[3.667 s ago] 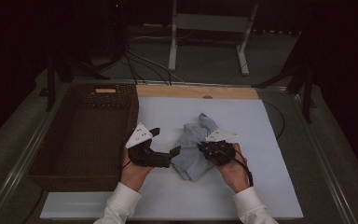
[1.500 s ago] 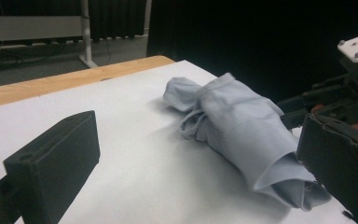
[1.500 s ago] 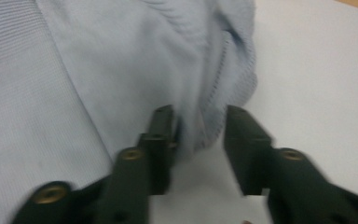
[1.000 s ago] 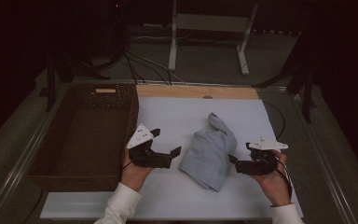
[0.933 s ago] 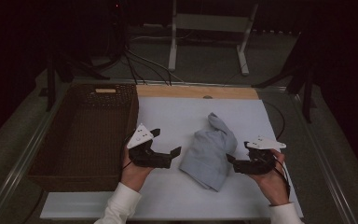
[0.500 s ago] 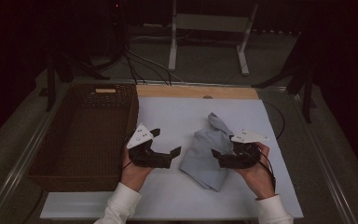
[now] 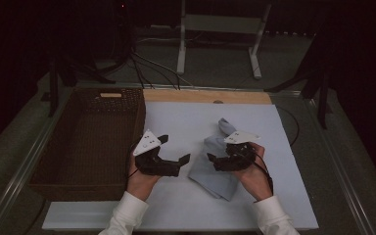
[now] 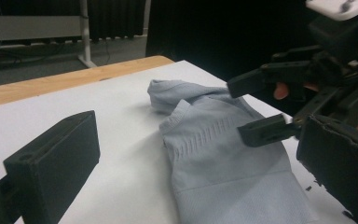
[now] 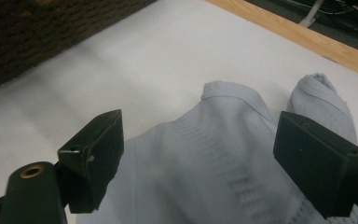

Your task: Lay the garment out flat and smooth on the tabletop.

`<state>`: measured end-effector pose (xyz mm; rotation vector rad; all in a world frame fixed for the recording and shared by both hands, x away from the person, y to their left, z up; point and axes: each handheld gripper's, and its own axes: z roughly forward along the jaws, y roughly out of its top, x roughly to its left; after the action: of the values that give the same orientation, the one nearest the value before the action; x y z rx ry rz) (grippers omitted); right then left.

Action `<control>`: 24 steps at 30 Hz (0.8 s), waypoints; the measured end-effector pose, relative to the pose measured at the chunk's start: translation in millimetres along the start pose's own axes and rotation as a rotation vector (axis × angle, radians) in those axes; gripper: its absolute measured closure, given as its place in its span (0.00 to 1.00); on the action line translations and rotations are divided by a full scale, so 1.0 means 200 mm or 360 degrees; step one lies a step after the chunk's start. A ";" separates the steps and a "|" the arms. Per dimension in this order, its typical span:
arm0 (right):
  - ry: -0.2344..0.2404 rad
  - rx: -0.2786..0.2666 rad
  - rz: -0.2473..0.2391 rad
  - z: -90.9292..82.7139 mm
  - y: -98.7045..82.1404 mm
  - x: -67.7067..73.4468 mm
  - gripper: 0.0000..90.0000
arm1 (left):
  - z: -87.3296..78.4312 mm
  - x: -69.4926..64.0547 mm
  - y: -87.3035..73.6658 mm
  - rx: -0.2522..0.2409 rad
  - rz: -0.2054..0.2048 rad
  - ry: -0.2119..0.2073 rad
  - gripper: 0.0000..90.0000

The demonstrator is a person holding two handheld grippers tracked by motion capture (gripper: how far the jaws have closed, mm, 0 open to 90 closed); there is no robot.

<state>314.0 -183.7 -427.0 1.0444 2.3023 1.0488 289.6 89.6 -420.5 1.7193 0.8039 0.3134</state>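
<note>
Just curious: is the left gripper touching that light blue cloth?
Apart. The left gripper view shows bare white table between its open jaws and the cloth.

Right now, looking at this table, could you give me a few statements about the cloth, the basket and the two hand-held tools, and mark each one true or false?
1. The light blue cloth lies on the white board. True.
2. The cloth is inside the wicker basket. False: it lies on the board, to the right of the basket.
3. The right tool has its jaws open above the cloth. True.
4. The left tool is clamped on the cloth. False: its jaws are open with nothing between them, beside the cloth.
5. The basket sits at the right side of the board. False: it sits at the left.
</note>
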 end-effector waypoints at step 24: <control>-0.0051 0.0134 -0.0009 0.16 -0.01 0.00 0.20 | 0.00 0.00 0.00 0.0004 0.0003 -0.0002 0.00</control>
<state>332.0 -170.0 -448.7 1.0785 2.3399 0.9337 289.4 89.7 -420.3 1.7226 0.8022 0.3128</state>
